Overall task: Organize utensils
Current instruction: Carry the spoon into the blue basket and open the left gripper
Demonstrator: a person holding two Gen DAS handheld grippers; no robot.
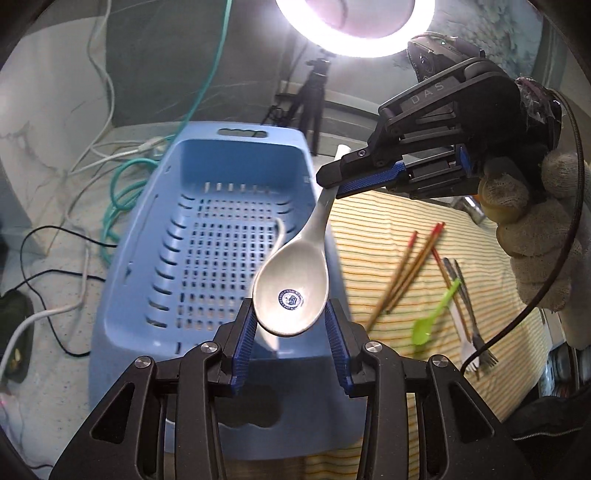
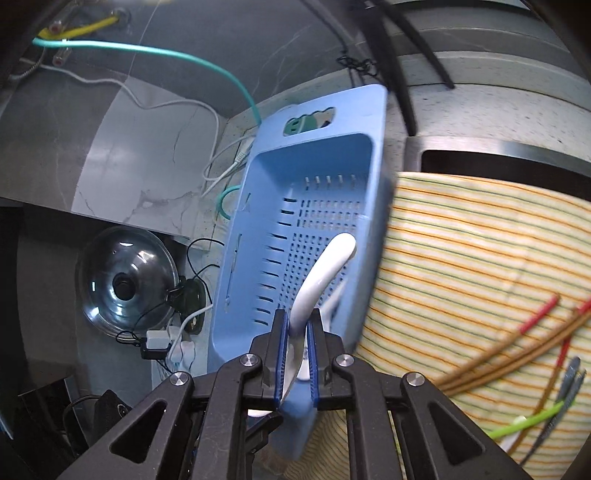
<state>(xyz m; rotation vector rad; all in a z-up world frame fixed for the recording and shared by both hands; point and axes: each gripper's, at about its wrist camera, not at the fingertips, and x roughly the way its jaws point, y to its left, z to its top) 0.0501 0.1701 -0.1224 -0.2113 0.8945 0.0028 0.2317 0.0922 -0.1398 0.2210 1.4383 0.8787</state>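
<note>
A white ceramic soup spoon (image 1: pixel 293 291) with a blue emblem hangs over the near end of the blue slotted basket (image 1: pixel 140 266). My right gripper (image 1: pixel 328 182) is shut on its handle, also in the right wrist view (image 2: pixel 297 347). My left gripper (image 1: pixel 293 332) is open, its pads on either side of the spoon's bowl. A second white spoon (image 1: pixel 279 236) lies in the basket. Chopsticks (image 1: pixel 406 269), a green plastic spoon (image 1: pixel 430 317) and forks (image 1: pixel 471 325) lie on the striped cloth (image 1: pixel 369 236).
Cables (image 1: pixel 122 192) and a power strip lie left of the basket on the counter. A glass pot lid (image 2: pixel 125 280) sits at the left. A ring light (image 1: pixel 354 26) and a tripod (image 1: pixel 314 96) stand behind. A sink (image 2: pixel 498 162) lies beyond the cloth.
</note>
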